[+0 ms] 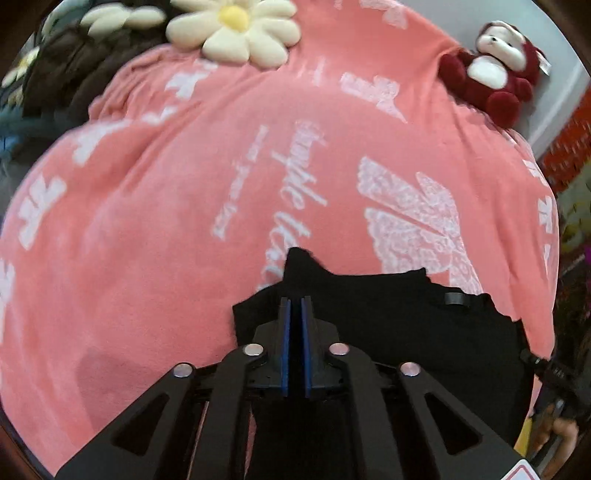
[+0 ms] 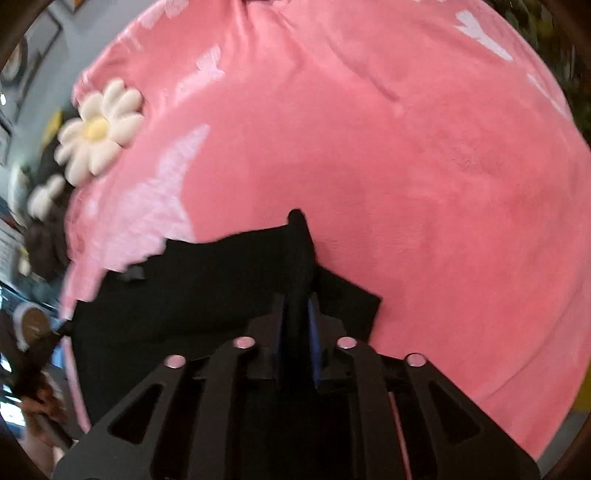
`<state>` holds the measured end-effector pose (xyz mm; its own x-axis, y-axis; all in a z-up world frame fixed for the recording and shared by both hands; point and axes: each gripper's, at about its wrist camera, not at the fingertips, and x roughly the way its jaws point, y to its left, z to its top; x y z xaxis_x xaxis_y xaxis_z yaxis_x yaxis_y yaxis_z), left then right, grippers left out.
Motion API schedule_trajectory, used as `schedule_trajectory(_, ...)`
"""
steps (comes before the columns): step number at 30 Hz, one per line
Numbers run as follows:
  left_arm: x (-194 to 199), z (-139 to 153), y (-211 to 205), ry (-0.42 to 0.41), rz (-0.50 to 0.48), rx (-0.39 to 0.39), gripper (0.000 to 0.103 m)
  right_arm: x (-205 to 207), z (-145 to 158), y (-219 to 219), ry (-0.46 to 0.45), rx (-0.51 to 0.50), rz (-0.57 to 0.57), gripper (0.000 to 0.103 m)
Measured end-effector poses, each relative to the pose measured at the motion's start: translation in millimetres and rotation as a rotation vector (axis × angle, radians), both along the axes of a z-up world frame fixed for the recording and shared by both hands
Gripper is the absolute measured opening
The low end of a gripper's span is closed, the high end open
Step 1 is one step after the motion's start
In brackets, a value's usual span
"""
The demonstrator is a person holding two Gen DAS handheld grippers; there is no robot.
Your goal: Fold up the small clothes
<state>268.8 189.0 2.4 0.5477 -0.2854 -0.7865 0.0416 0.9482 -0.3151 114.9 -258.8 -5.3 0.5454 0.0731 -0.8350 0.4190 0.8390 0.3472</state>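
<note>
- Left claw [image 1: 295, 301]: two blue-padded fingers nearly together, only a thin dark slit between them. Black fabric runs in that slit and rises past the tips in a small peak. Pinched on the cloth.
- Right claw [image 2: 297, 297]: two fingers closed in on a thick ridge of the same black fabric, which stands up between the pads and pokes out beyond the tips.
- Black garment [image 1: 388, 332]: one piece, small and dark. It lies on the near part of the bed, spread between the two claws, each holding one raised corner. In the left wrist view its body runs right from the claw; in the right wrist view it runs left, with one flat flap just to the right of the claw.
- Pink blanket [image 1: 147, 221]: one, covering the bed, printed with white lettering and white butterfly-like shapes. It carries everything else.
- Daisy cushion [image 1: 232, 31]: cream petals, yellow centre, at the far edge. A second daisy cushion [image 1: 122, 18] sits just left of it, partly seen.
- Plush monkey [image 1: 491, 74]: one, dark red and white, seated at the far right corner.
- Dark brown bedding [image 1: 74, 74]: one heap at far left, beside the blanket's edge.
- Motion blur softens both views.
</note>
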Motion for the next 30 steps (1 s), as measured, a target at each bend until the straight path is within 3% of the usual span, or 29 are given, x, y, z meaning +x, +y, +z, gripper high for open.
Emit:
schedule_trajectory(1,4.5,-0.5,-4.3,0.009,-0.003,0.006,0.044,2.0,-0.3,-1.5,0.001,0.0,-0.006,0.058)
schedule_trajectory(2,9.7,-1.8,-6.9,0.03,0.005,0.023,0.067,7.0,-1.0,-2.2,0.001,-0.015,-0.009,0.058)
schedule_trajectory(3,13.6,-3.7,-9.0,0.038,0.008,0.026,0.065,12.4,-2.9,-3.4,0.009,-0.023,-0.006,0.057)
schedule_trajectory(5,27.6,-11.0,-18.0,0.085,-0.022,0.023,0.065,23.6,-7.3,-3.5,0.014,-0.007,0.014,0.026)
schedule_trajectory(6,31.5,-13.6,-21.8,0.096,-0.03,0.027,0.061,29.5,-5.2,-0.9,0.021,-0.013,0.025,0.002)
schedule_trajectory(7,34.0,-14.2,-25.7,0.094,-0.04,0.036,0.032,32.5,2.8,6.5,-0.003,-0.042,0.029,0.002)
schedule_trajectory(8,38.3,-14.2,-29.6,0.093,-0.056,0.047,0.01,30.9,15.5,8.9,-0.036,-0.077,0.038,0.002)
schedule_trajectory(9,41.4,-13.2,-31.6,0.086,-0.051,0.072,0.006,29.9,27.3,12.0,-0.07,-0.122,0.041,0.002)
schedule_trajectory(10,43.7,-14.1,-31.8,0.078,-0.031,0.093,0.006,32.0,26.5,11.4,-0.067,-0.151,0.046,0.002)
schedule_trajectory(13,54.7,-28.7,-30.1,0.126,0.007,0.149,0.006,44.9,-5.4,4.0,0.105,-0.214,0.067,0.003)
schedule_trajectory(16,45.4,-14.9,-19.3,0.09,0.049,0.101,0.01,19.0,16.0,12.7,0.019,-0.255,0.02,0.01)
schedule_trajectory(17,37.1,-6.3,-18.2,0.063,0.049,0.097,0.016,6.3,27.5,21.8,-0.012,-0.269,0.025,0.01)
schedule_trajectory(19,10.8,13.7,-19.7,-0.003,0.021,0.101,0.033,-17.5,42.0,37.7,-0.077,-0.268,0.047,0.01)
schedule_trajectory(21,-21.6,23.6,-30.0,-0.029,-0.039,0.086,0.049,-43.0,42.9,52.5,-0.073,-0.242,0.066,0.01)
schedule_trajectory(24,-65.7,17.8,-53.2,-0.003,-0.153,0.049,0.05,-78.0,15.4,63.4,0.027,-0.178,0.06,0.01)
schedule_trajectory(27,-106.6,-8.2,-80.1,0.054,-0.246,0.095,0.053,-104.8,-23.9,59.8,0.18,-0.239,0.041,0.004)
schedule_trajectory(28,-116.3,-20.0,-86.7,0.086,-0.248,0.129,0.053,-114.5,-21.3,53.3,0.163,-0.204,0.0,0.004)
schedule_trajectory(30,-126.4,-29.3,-91.1,0.125,-0.238,0.117,0.053,-130.2,-1.0,46.3,0.1,-0.167,-0.065,0.01)
